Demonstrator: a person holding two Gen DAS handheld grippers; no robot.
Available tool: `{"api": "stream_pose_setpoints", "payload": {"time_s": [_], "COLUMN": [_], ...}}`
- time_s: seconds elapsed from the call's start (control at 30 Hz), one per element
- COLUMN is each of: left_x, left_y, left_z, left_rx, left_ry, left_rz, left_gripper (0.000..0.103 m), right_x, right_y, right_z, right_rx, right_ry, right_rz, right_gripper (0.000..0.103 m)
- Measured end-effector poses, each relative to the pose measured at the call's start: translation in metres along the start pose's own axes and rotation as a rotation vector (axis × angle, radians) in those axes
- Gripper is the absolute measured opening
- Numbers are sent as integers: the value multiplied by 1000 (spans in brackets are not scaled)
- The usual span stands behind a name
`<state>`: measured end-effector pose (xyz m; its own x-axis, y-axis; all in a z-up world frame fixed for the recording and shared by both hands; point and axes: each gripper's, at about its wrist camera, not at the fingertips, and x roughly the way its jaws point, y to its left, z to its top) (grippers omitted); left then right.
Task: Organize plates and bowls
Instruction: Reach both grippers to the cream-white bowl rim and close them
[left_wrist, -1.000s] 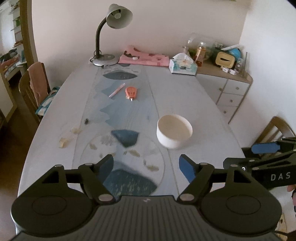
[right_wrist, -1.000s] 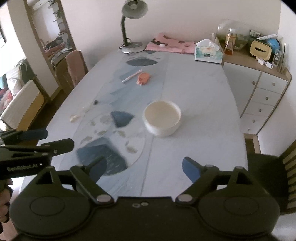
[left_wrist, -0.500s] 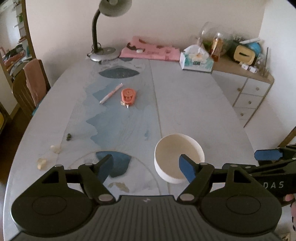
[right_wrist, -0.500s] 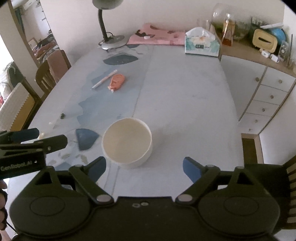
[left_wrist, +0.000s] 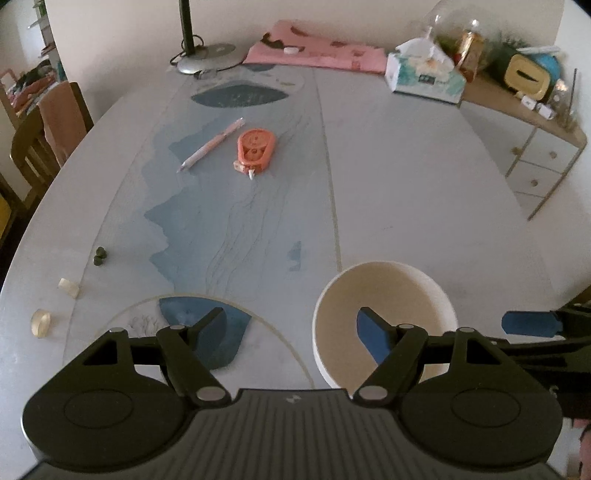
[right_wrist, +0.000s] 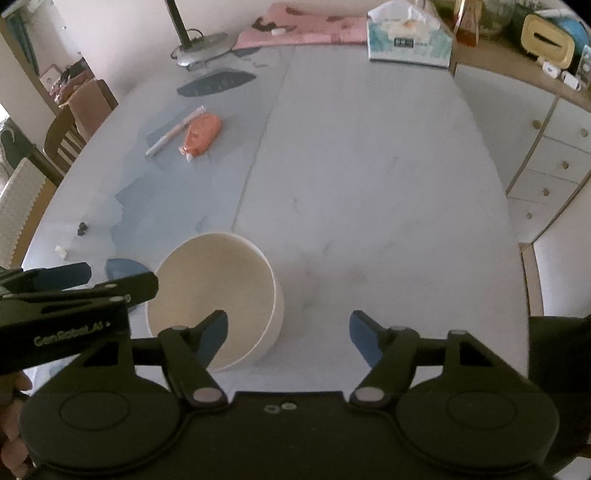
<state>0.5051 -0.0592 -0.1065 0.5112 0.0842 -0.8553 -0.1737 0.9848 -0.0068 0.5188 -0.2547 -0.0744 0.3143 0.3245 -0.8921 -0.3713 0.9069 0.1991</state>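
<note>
A white bowl stands upright on the table, close under both grippers. The left gripper has its jaws spread, its right finger over the bowl's inside, its left finger outside. The right gripper is closing, its left finger over the bowl, the near rim between its fingers, pads not pressing.

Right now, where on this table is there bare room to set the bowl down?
The widest bare stretch of the table runs right of the centre seam, from the bowl back to the tissue box. Left of the seam is busier: pen, orange tape dispenser and small bits near the left edge. The back edge holds the lamp base and pink cloth.
</note>
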Motion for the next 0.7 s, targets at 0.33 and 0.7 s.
{"api": "stream_pose_setpoints", "payload": {"time_s": [0.33,0.7], "left_x": [29,35], "left_y": [-15,-21], "left_z": [-5,-10], "left_rx": [60,73], "left_ry": [53,87], "left_rz": [-6,-22], "left_gripper": [43,8], "right_x": [28,33], "right_y": [2,7], "right_z": [-1,-1], "right_rx": [-1,0], "right_ry": [54,63], "right_rz": [22,16], "right_gripper": [46,15]}}
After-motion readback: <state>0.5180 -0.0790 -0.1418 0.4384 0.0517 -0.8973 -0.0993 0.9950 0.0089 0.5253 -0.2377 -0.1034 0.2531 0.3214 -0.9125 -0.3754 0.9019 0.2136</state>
